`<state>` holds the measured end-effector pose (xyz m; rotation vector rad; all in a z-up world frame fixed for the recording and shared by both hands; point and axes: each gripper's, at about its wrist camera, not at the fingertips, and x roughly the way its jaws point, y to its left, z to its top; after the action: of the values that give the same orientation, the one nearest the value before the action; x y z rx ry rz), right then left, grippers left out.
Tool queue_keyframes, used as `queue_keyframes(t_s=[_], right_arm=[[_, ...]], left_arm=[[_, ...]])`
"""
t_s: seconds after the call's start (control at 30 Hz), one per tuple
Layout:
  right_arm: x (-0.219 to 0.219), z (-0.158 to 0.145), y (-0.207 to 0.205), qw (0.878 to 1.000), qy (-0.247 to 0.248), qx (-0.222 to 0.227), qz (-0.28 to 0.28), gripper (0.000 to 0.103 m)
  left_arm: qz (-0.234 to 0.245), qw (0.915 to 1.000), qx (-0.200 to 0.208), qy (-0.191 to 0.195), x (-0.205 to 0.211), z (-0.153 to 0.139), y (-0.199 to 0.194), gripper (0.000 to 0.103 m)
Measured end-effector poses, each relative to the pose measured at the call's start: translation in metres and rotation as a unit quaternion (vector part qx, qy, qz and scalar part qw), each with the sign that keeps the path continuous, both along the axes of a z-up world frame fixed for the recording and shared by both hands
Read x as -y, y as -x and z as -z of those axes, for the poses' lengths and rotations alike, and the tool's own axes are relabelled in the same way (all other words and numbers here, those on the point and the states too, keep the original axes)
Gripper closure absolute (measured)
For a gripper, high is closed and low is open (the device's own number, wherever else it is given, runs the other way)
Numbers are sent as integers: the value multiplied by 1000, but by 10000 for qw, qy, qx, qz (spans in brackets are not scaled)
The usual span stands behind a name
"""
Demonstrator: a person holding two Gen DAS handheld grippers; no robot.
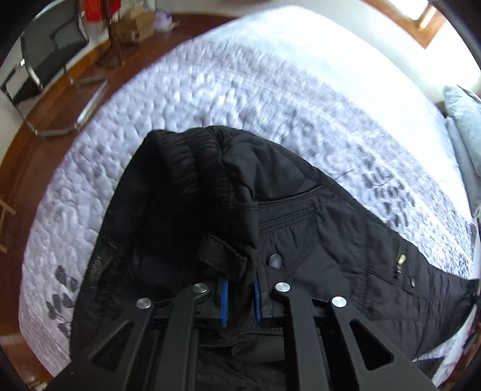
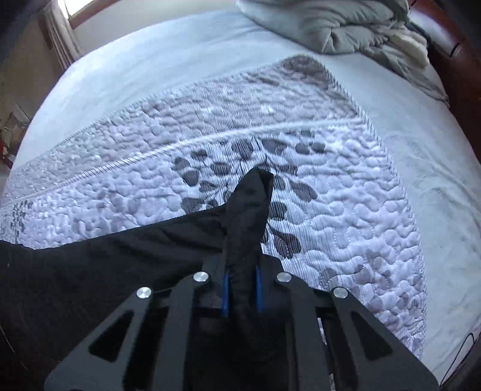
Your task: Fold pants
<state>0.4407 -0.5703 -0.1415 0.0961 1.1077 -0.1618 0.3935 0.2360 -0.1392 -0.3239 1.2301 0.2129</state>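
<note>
The pants point(image 1: 315, 234) lie across the quilted part of the bed point(image 1: 210, 99), black against white, and both tools already have hold of them. The left tool point(image 1: 242, 296) is clamped narrow on fabric at the waist end: the elastic waistband bunches up just ahead of it, and a back pocket and a zip show to one side. The right tool point(image 2: 242, 288) is likewise clamped narrow on a fold of dark cloth that sticks up in a peak past its blue pads point(image 2: 225, 296). This looks like the leg end, though the hem itself cannot be made out.

The relation that matters is the long axis of the pants. In the left wrist view the cloth runs off from the waist toward the lower right, toward the side of the bed where a grey pillow point(image 1: 463, 120) lies. In the right wrist view it trails away to the left, back toward the waist. So each hand holds the end nearest it, with the garment stretched between them along the bed's near edge. The crumpled grey duvet point(image 2: 345, 27) sits well apart at the far end.

My judgement is that a lengthwise fold is in hand: one end would be carried along that axis to meet the other. The cloth between looks slack and rumpled, so it may fold unevenly unless drawn taut first.
</note>
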Motion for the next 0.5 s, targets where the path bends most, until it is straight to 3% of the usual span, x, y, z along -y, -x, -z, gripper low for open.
queue_keyframes(t_s=[0.13, 0.23, 0.4, 0.5], right_arm=[[-4, -55, 35, 9959, -273, 856, -110, 91], [-15, -85, 73, 9895, -90, 1416, -287, 90], [-20, -105, 146, 9789, 91, 1997, -418, 89], [-15, -103, 193, 9763, 95, 2133, -355, 88]], left_arm=[[106, 9975, 694, 21, 5, -38, 31, 91], [231, 9923, 1210, 114, 4, -62, 64, 91], [418, 9798, 1933, 289, -7, -82, 134, 91], [468, 9750, 2138, 387, -16, -79, 171, 91]])
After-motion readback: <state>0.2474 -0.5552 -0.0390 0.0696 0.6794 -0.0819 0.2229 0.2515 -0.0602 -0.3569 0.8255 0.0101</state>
